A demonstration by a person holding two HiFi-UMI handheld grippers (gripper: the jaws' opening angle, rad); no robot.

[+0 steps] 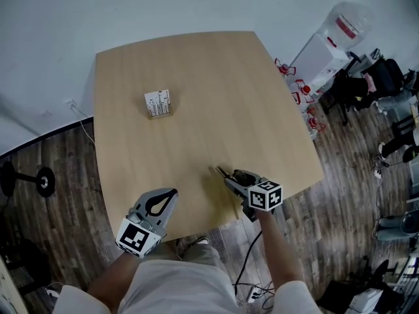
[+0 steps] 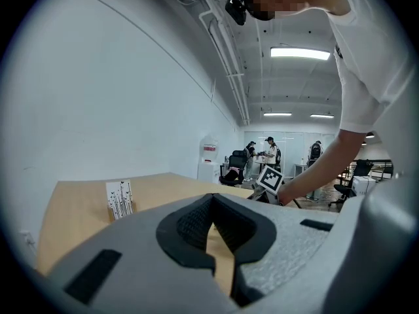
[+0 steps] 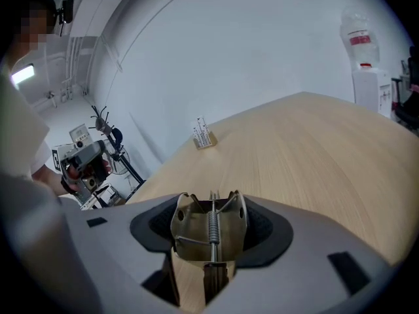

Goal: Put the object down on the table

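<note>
The right hand-held gripper [image 1: 237, 178] is clenched on a brass-coloured metal spring clip [image 3: 190, 231], which sits between its jaws with the coil spring running down the middle and its end poking out past the tips. From where I stand it looks like the put-down step is in hand. The hand-held gripper is low over the near part of the wooden tabletop [image 1: 196, 97], angled forward, though I cannot tell whether the clip touches the wood yet. The left hand-held gripper [image 2: 211, 201] is off to the other one's left near the tabletop's front edge, jaws together with nothing in them. A small printed box [image 1: 158, 103] stands well ahead of both, clear of any likely landing spot. The next move, I would guess, calls for easing the clip down until it rests flat. Then the jaws should spread slowly, so the springy metal does not skid or flip, before the hand-held gripper draws back.
</note>
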